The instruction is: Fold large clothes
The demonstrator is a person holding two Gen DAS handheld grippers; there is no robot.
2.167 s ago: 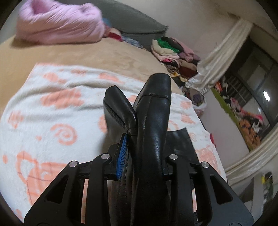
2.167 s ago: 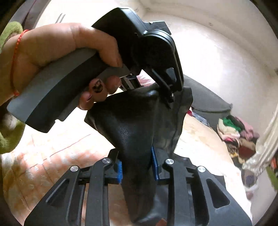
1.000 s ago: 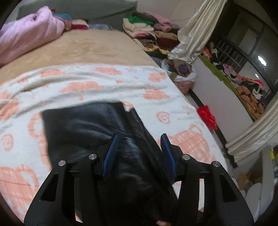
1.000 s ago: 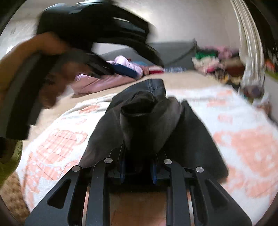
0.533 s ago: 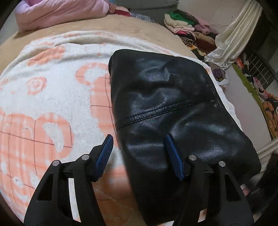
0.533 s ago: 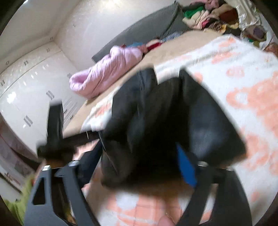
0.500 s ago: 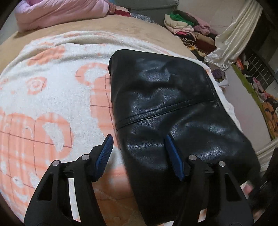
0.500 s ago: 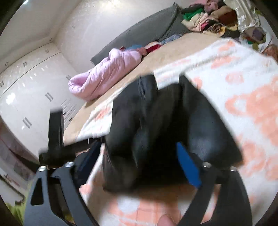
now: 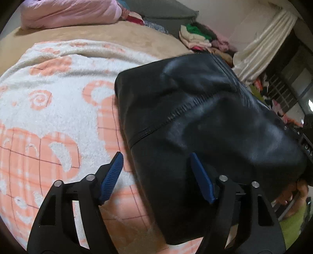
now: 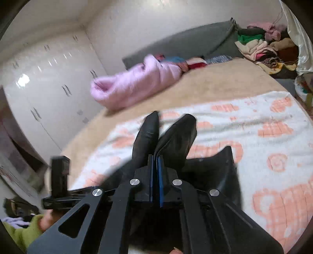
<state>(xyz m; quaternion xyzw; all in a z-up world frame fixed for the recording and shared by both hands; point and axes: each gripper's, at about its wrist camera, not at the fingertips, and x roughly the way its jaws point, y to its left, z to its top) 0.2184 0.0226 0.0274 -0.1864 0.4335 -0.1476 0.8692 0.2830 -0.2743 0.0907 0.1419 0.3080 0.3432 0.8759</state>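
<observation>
There, glossy black leather garment (image 9: 205, 121), seamed, in right gripper's (image 10: 155, 156) closed fingers; left gripper's (image 9: 156, 179) opening, empty.

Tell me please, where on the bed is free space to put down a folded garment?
Free: the white-and-orange blanket left of the black leather garment, and the tan bedspread between the blanket and the pink quilt. Crowded: the bed's far corner by the curtain, where the clothes pile sits, and the garment's own patch, pinched by the right gripper.
</observation>
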